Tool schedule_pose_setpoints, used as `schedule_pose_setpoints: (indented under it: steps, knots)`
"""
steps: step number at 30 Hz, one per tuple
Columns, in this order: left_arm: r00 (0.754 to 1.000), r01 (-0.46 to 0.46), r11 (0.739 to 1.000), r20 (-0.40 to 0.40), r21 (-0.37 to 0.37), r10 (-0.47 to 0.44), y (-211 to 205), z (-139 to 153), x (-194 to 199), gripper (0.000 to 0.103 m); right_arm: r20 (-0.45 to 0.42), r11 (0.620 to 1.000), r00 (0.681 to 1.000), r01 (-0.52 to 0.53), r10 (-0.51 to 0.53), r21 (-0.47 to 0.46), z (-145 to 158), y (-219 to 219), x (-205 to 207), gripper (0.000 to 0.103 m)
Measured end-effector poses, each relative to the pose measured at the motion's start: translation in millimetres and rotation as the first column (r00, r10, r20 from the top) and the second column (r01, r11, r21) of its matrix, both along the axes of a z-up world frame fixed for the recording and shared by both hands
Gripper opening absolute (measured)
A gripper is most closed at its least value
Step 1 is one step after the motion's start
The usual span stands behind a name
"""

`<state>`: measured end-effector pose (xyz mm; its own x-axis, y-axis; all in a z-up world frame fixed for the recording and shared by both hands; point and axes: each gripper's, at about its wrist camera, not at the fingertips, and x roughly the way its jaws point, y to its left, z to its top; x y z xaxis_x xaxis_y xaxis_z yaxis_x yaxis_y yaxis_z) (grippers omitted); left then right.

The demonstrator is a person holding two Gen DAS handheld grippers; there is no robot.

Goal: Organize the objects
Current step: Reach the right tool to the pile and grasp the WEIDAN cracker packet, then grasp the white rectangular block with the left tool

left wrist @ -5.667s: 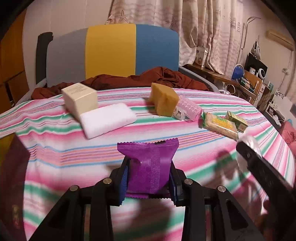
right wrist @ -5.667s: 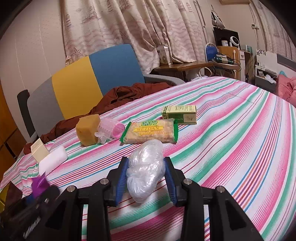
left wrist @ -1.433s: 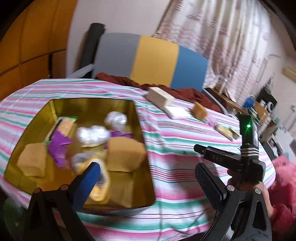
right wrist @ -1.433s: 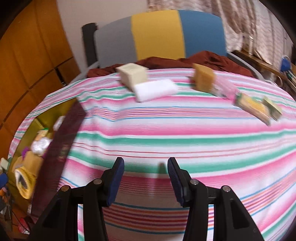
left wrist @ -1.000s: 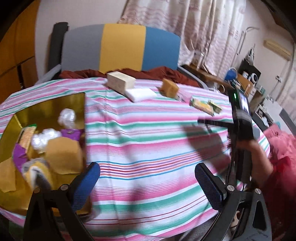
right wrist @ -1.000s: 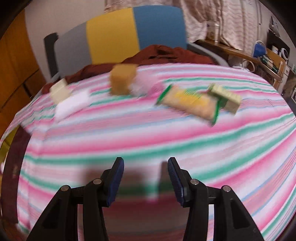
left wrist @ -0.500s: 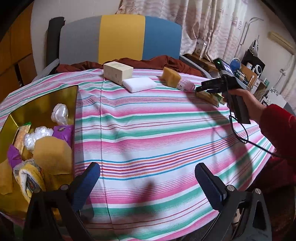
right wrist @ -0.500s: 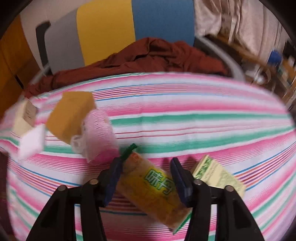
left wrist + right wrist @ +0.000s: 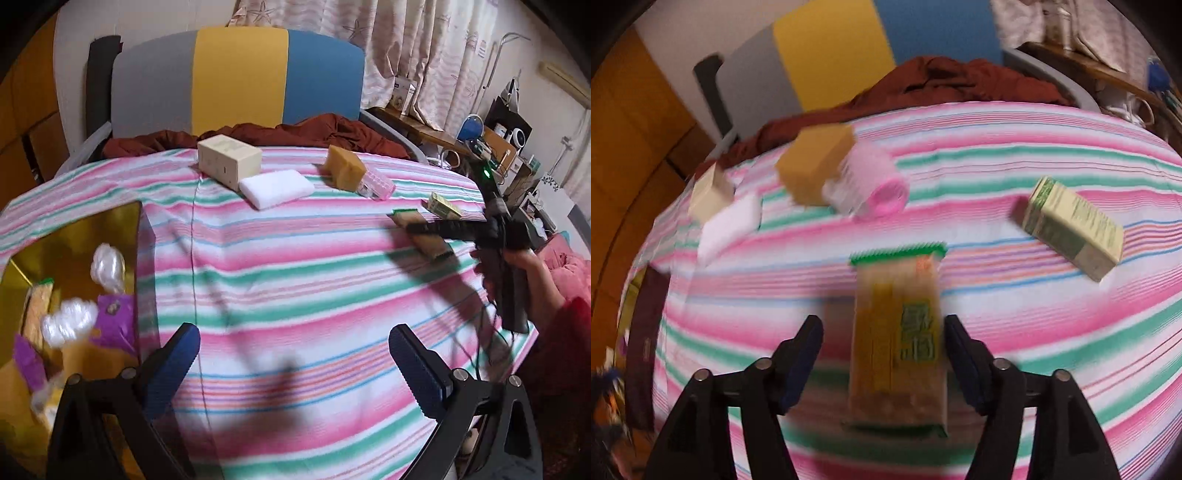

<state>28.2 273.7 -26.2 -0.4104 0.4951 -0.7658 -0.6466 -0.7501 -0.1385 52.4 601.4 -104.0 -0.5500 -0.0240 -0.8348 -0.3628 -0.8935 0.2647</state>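
Widening since a half-second back, my right gripper (image 9: 882, 354) now straddles, ungripped, the cracker pack (image 9: 899, 339) at lower centre, lengthwise; left gripper (image 9: 293, 360) released.

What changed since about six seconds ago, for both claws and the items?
Both claws let go: the purple packet and clear plastic wad now lie in the gold box. The left claw is empty and wide open. The right claw swung over to the yellow snack pack, its jaws just opening to straddle it, with no grip visible. The cream box, white block and green carton stayed put.
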Motion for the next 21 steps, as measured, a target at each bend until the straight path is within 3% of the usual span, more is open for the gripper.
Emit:
schedule_pose_setpoints:
  steps: [3, 4, 5, 6, 11, 13, 17, 19, 21]
  knots:
    - [1.000, -0.014, 1.000, -0.008, -0.003, 0.013, 10.2, 3.5, -15.0, 0.103, 0.051, 0.991, 0.998, 0.022, -0.029, 0.129, -2.0, -16.0, -3.9, 0.069]
    - [1.000, -0.022, 1.000, 0.002, -0.005, 0.022, 14.6, 3.6, -22.0, 0.103, 0.056, 0.985, 0.997, 0.046, -0.056, 0.165, -2.8, -21.5, -5.9, 0.064]
    - [0.999, -0.031, 1.000, 0.016, -0.002, 0.031, 19.6, 3.3, -30.7, 0.103, 0.058, 0.976, 0.995, 0.070, -0.084, 0.207, -3.9, -28.0, -6.6, 0.052]
    - [0.999, -0.041, 0.999, 0.015, -0.007, 0.041, 23.8, 3.1, -37.0, 0.103, 0.054, 0.962, 0.992, 0.094, -0.111, 0.257, -4.1, -35.3, -6.9, 0.049]
    - [1.000, -0.017, 0.995, -0.025, -0.101, 0.014, 64.0, -3.4, -77.4, 0.103, -0.060, 0.954, 0.981, 0.192, -0.184, 0.229, -5.0, -63.9, 4.2, 0.049]
    - [0.998, 0.009, 0.991, -0.053, -0.136, -0.016, 83.4, -11.9, -101.8, 0.103, -0.076, 0.948, 0.981, 0.191, -0.177, 0.255, -5.2, -71.8, 2.5, 0.049]
    - [0.999, 0.032, 0.981, -0.028, -0.193, -0.038, 121.2, -39.4, -155.1, 0.103, -0.096, 0.936, 0.975, 0.218, -0.199, 0.275, -7.2, -74.2, 4.1, 0.049]
    - [1.000, 0.011, 0.982, -0.014, -0.189, -0.014, 129.2, -50.1, -170.5, 0.103, -0.104, 0.930, 0.968, 0.247, -0.227, 0.273, -9.4, -69.3, 2.7, 0.049]
    - [0.999, 0.008, 0.990, 0.043, -0.139, -0.002, 133.9, -57.2, -180.6, 0.102, -0.113, 0.926, 0.963, 0.268, -0.246, 0.266, -9.0, -66.9, 5.6, 0.049]
